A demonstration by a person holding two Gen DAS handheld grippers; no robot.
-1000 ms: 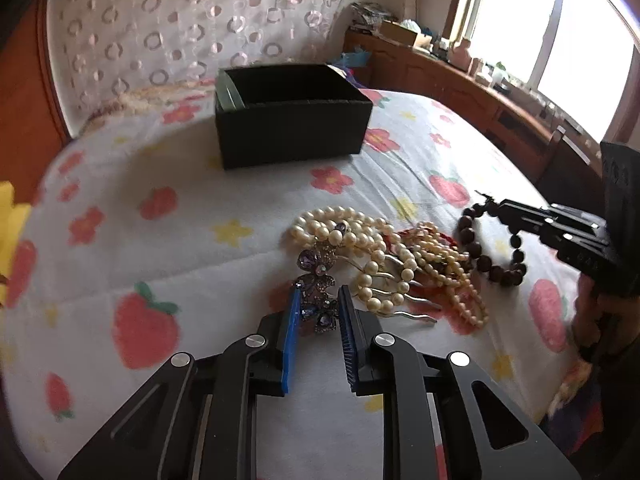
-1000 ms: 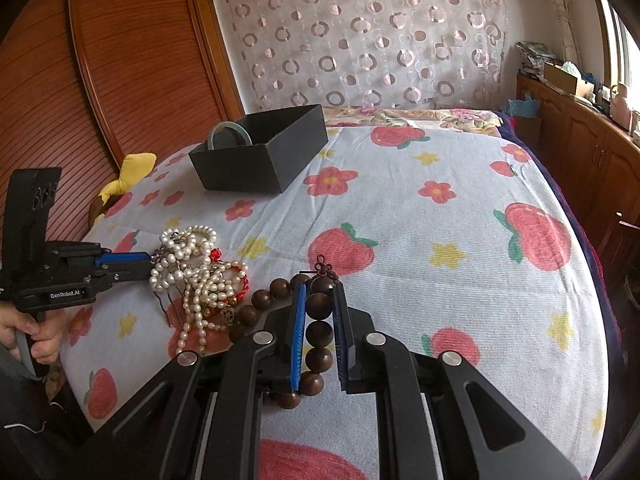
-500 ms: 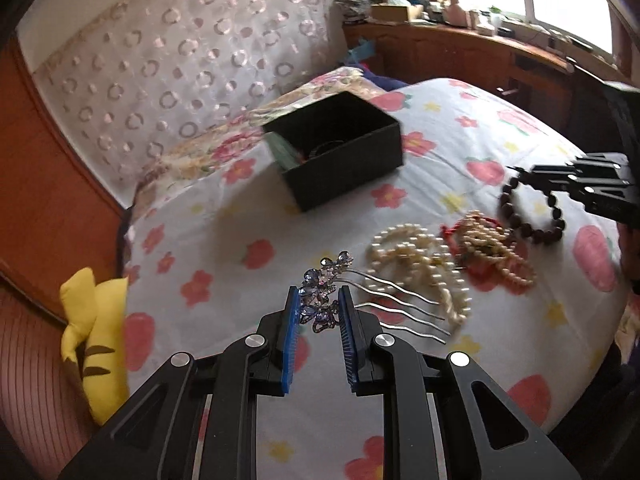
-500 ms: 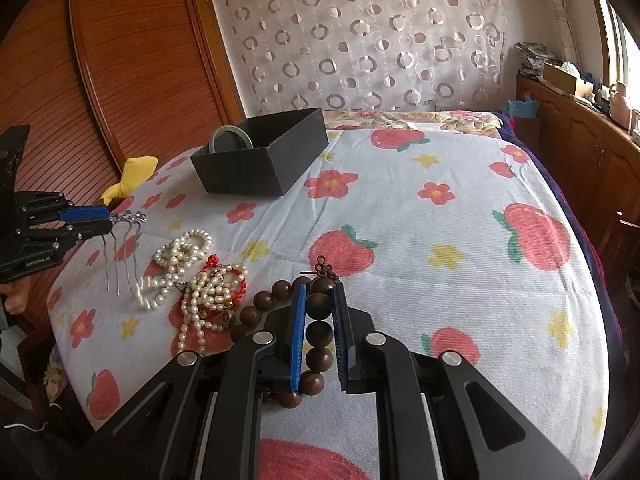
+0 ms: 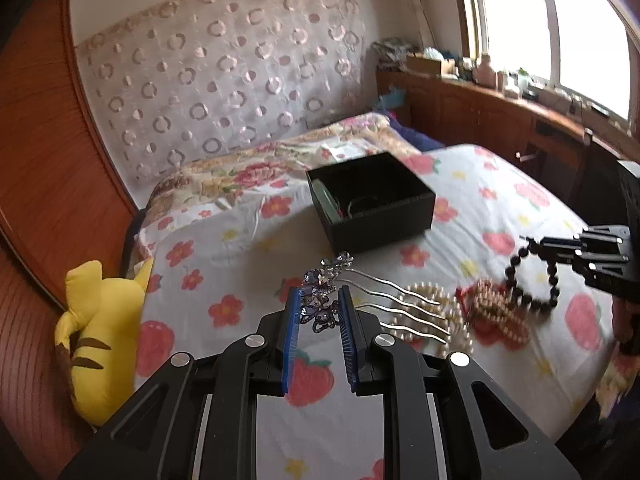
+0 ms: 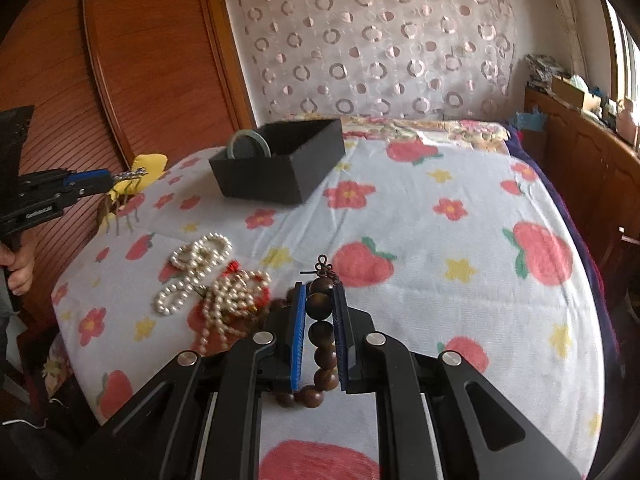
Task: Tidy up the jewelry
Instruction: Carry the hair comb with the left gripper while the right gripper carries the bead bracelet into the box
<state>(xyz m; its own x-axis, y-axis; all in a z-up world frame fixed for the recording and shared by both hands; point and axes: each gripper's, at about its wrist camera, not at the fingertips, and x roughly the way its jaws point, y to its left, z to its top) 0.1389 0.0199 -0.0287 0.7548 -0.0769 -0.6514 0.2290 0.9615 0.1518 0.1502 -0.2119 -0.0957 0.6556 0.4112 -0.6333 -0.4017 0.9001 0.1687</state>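
Observation:
My left gripper (image 5: 319,298) is shut on a purple jewelled hair comb (image 5: 325,294), held above the bed with its silver prongs (image 5: 404,310) sticking out to the right. My right gripper (image 6: 320,294) is shut on a dark wooden bead bracelet (image 6: 322,336), which hangs from the jaws just over the bedspread; the same bracelet (image 5: 534,284) shows in the left wrist view. A black open box (image 5: 374,202) (image 6: 278,168) stands further back with a green bangle (image 6: 248,148) inside. A white pearl string (image 6: 196,270) and a pearl-and-red bundle (image 6: 236,298) lie on the bedspread.
A yellow plush toy (image 5: 98,330) lies at the bed's left edge against the wooden headboard (image 5: 36,160). A wooden cabinet (image 5: 500,120) with clutter runs under the window on the right. A hand (image 6: 18,268) grips the left tool's handle.
My left gripper has risen with the hair comb, lifting it off the pearls and away to the left. The right gripper has barely moved, bracelet still in it.

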